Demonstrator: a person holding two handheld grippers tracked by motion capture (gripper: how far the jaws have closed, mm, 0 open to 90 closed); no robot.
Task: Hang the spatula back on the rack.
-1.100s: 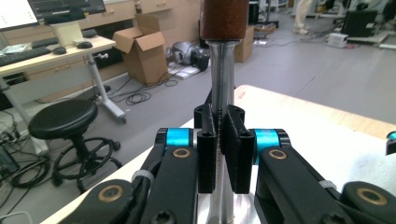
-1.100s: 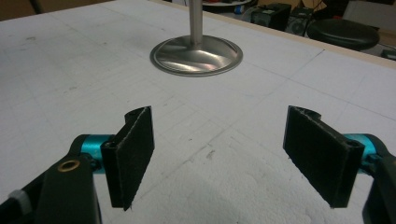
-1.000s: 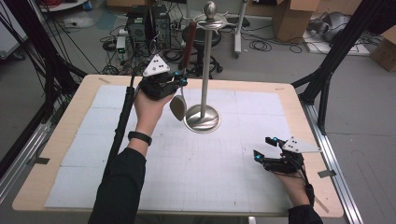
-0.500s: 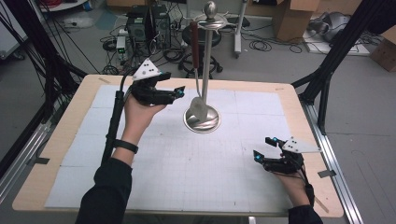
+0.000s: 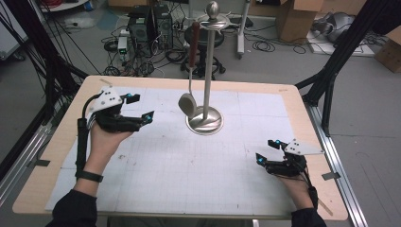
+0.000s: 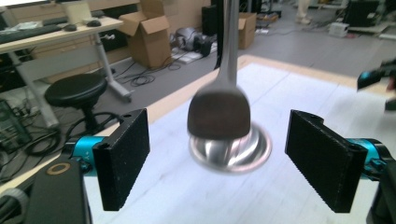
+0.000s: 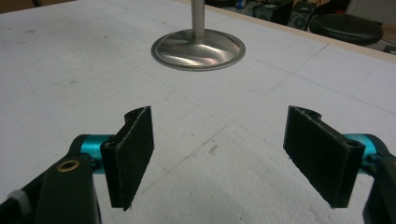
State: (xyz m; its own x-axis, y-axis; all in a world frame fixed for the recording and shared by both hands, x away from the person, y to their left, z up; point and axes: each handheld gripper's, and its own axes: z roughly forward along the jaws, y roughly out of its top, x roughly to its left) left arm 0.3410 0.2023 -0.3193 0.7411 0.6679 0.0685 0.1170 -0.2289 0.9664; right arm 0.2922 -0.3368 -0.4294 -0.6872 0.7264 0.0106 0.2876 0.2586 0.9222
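While your left gripper (image 5: 139,108) sits at the left side of the bench (image 5: 288,100), its fingers (image 6: 122,156) are spread wide and hold nothing. Ahead of them in the left gripper view a ladle (image 6: 220,102) hangs bowl-down, blurred, in front of the base of a metal stand (image 6: 231,148). From the high view the ladle's dark handle hooks onto the stand's top crossbar, and its bowl hangs just above the round base near the bench's middle. Your right gripper (image 5: 268,151) rests low at the right front of the bench, fingers (image 7: 132,151) also wide apart and empty, pointing toward the stand.
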